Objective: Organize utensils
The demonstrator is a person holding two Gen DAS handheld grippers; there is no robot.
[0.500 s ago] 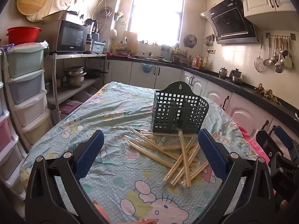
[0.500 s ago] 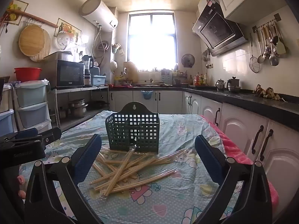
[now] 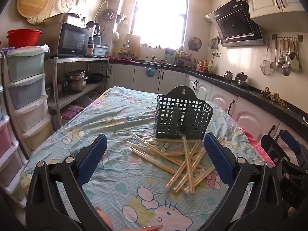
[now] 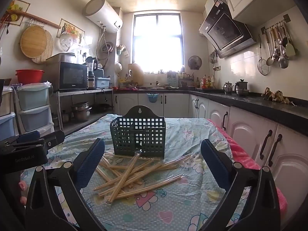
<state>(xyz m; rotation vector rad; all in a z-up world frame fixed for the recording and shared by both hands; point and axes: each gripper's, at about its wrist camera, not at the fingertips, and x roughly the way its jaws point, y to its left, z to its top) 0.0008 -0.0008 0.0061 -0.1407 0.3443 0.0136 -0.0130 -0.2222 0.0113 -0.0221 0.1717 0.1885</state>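
Two grippers hover over the near end of the table (image 3: 119, 119), the left gripper (image 3: 154, 154) and the right gripper (image 4: 153, 155) both spread wide and empty. Between them wooden chopsticks (image 4: 132, 171) lie scattered, touching the green utensil basket (image 4: 138, 134) standing just beyond.

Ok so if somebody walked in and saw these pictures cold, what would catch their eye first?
Probably the heap of wooden chopsticks, lying crisscrossed on the cartoon-print tablecloth in the middle of the table. Just behind the heap stands a dark green lattice utensil holder, upright and apparently empty. After that, the bright window at the far end of the kitchen, and the open blue-padded left gripper and right gripper framing the pile, holding nothing.
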